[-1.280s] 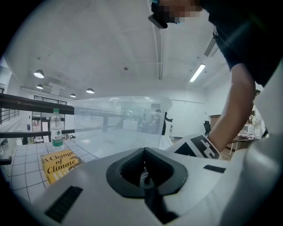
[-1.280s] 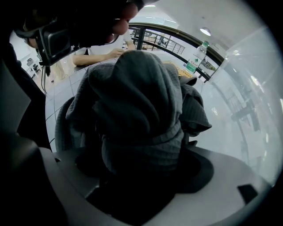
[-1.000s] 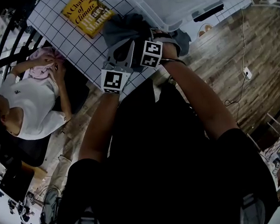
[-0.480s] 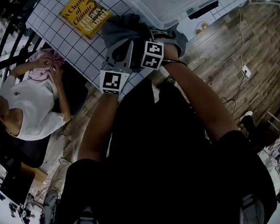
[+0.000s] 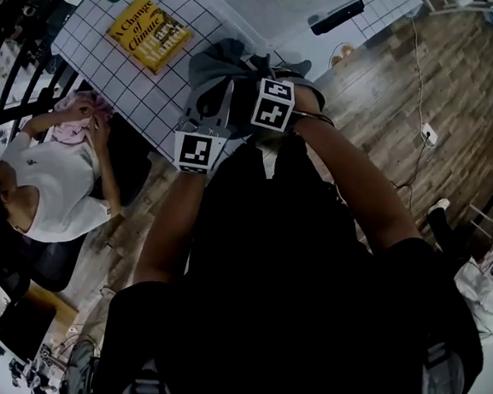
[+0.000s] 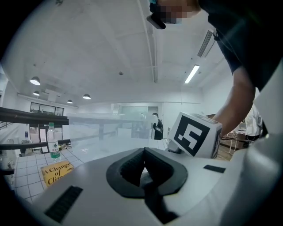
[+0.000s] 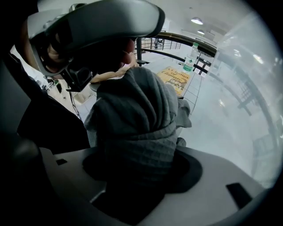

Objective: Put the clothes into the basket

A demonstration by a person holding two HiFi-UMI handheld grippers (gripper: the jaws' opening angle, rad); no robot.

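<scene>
Right gripper (image 7: 137, 165): clamped on 1 bunched grey waffle-knit garment (image 7: 137, 106). Left gripper (image 6: 142, 167): closed, empty. Risk: loose folds snag clear basket (image 7: 250, 97) rim, pulling cloth free.

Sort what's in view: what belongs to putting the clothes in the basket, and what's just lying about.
Job in hand: grey garment; right gripper, jaws just closed onto it; left gripper, shut and empty; basket.
Lying about: yellow book; water bottle.
</scene>
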